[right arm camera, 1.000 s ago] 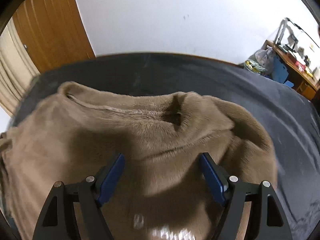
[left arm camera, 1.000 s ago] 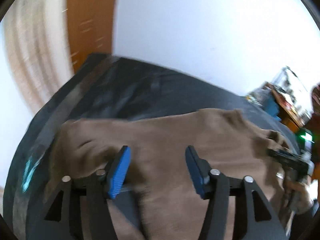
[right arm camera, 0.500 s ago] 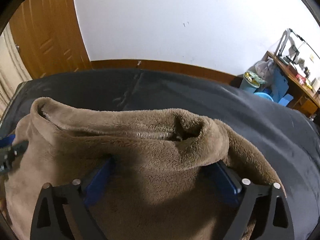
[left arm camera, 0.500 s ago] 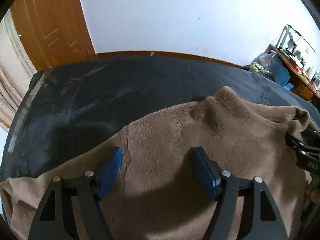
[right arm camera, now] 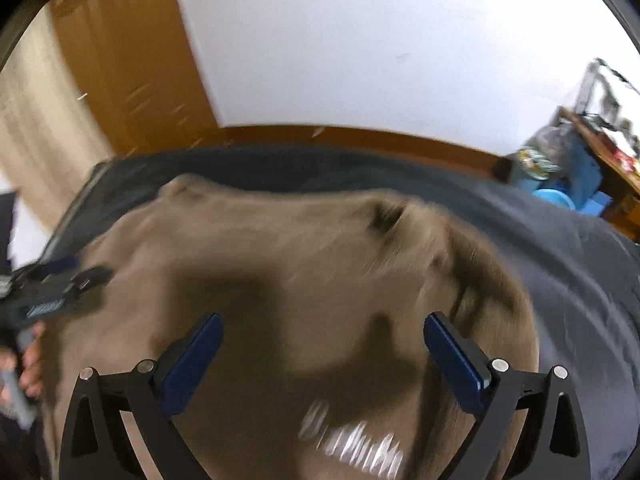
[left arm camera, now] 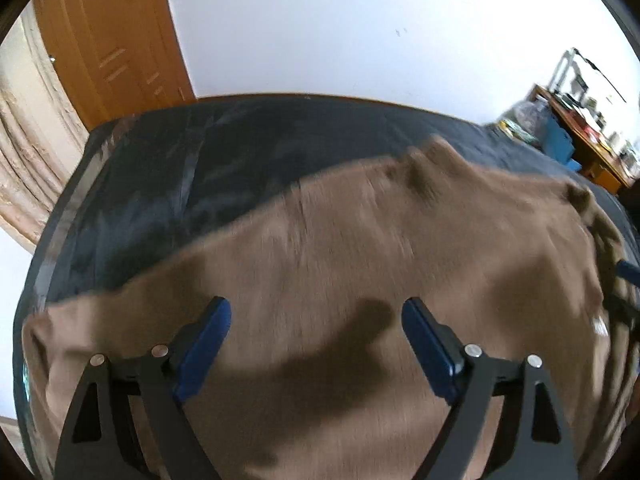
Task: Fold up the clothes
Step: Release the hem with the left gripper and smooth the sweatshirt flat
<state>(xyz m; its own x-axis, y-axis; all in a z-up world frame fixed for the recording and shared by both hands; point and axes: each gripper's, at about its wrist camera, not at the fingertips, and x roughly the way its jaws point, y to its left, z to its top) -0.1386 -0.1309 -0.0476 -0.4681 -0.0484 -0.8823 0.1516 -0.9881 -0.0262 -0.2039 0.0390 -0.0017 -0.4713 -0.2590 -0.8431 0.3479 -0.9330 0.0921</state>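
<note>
Nearest to each lens, both grippers hang over a brown fleece garment [left arm camera: 360, 280] spread on a dark bed [left arm camera: 192, 168]. The left gripper [left arm camera: 316, 332] has its blue pads [left arm camera: 204, 344] set far apart and its jaws are opening; fleece lies under the gap, but neither pad presses on it, so it holds nothing. The right gripper [right arm camera: 322, 344] is likewise released, its jaws opening to a wide spread above the cloth, with nothing pinched between its pads [right arm camera: 452, 356]. Close to the lower edge of the right view sits a streak of pale print (blurred, unreadable) on the fleece. Each gripper casts a dark shadow on the pile just ahead of its fingers.

Farther out, the garment bunches into a ridge with a dark hollow [right arm camera: 384, 216] near its far edge. At the left rim of the right view the left gripper shows from the side, with a hand [right arm camera: 30, 364] gripping its handle. Beyond the cloth the bed runs bare to a wooden skirting [right arm camera: 360, 136] and a white wall [left arm camera: 340, 32]. A wooden door [left arm camera: 108, 40] and a pale curtain [left arm camera: 28, 152] stand on the left; on the right stands a cluttered desk [left arm camera: 588, 124] with blue items [right arm camera: 568, 192] beside it.
</note>
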